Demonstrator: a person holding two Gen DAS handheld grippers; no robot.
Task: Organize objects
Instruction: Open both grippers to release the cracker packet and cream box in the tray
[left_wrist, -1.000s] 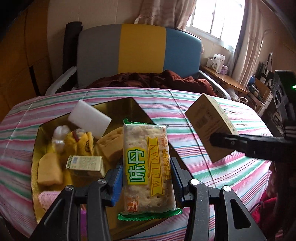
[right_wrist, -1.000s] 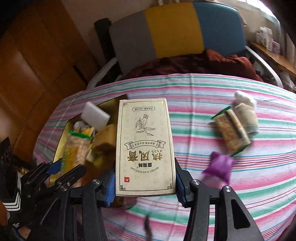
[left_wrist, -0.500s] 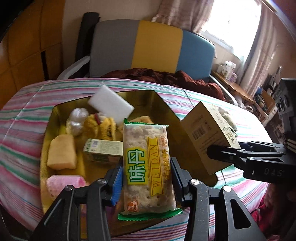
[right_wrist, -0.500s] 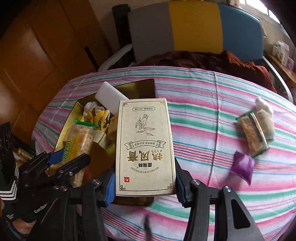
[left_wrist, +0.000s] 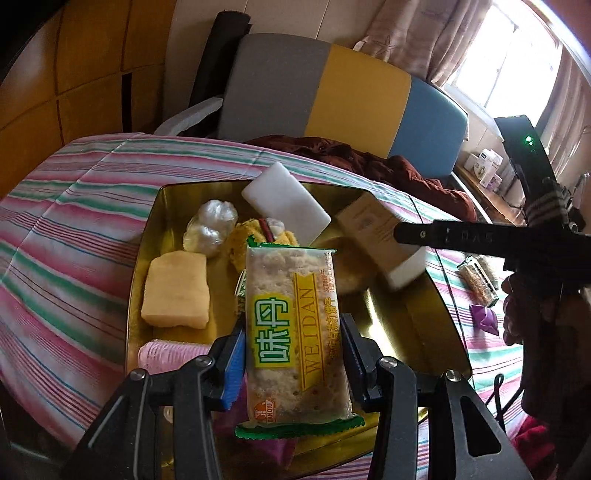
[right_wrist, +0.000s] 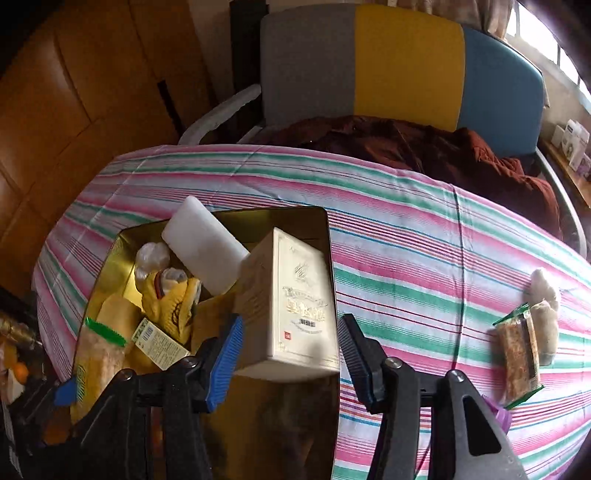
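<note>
My left gripper (left_wrist: 293, 362) is shut on a clear cracker packet (left_wrist: 295, 332) with a yellow and green label, held over the near part of the gold tin (left_wrist: 146, 254). In the right wrist view the same packet (right_wrist: 99, 354) shows at the lower left. My right gripper (right_wrist: 290, 358) hangs above the tin's right side (right_wrist: 295, 218), and its jaws are opening. A cream box (right_wrist: 295, 302) lies tipped just beyond the pads, which do not press on it. In the left wrist view the box (left_wrist: 373, 236) is blurred under a right finger (left_wrist: 443, 236).
The tin holds a white foam block (left_wrist: 284, 201), a yellow cake slab (left_wrist: 175, 291), a pink packet (left_wrist: 166, 354) and wrapped snacks. On the striped cloth to the right lie another cracker packet (right_wrist: 517, 358) and a purple wrapper (left_wrist: 484, 319). A chair (right_wrist: 369, 62) stands behind the table.
Both grippers have moved left over the tin. The cream box has left the right jaws, turned a different face up and tipped into the tin. The left still holds the crackers.
</note>
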